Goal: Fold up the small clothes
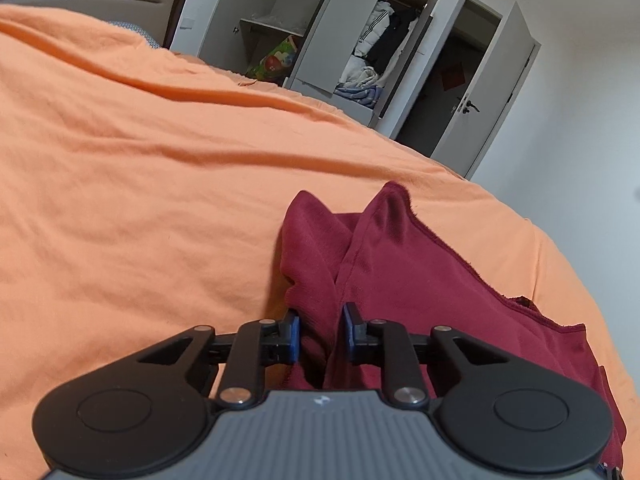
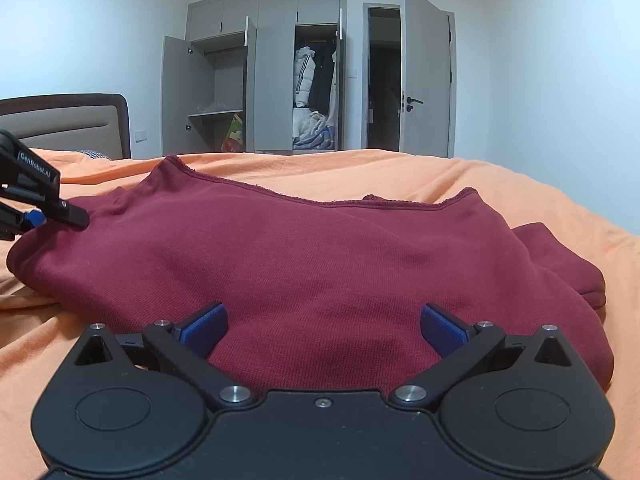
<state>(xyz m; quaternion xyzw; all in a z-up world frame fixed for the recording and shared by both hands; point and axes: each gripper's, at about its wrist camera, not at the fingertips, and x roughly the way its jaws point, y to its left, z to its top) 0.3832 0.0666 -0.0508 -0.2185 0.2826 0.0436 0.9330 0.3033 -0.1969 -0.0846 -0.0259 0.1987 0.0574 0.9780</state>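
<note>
Left wrist view: left gripper (image 1: 321, 334) jaws narrow, pinching a bunched fold of the maroon garment (image 1: 404, 280), which lies on the orange bedsheet (image 1: 140, 160). Behind, open wardrobe (image 1: 360, 40) holds hanging coats and piled laundry.

Right wrist view: right gripper (image 2: 324, 330) jaws spread wide, gripping nothing, low over the garment's near edge. Wardrobe's left compartment holds a colourful bag (image 2: 235, 134).

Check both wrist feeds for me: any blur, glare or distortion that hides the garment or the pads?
Left wrist view: heavy fisheye bend, dark corners, bedsheet slightly soft, maroon garment and left gripper clear. Right wrist view: even light, no glare, garment sharp, right gripper clear, walls bowed at the edges.
</note>
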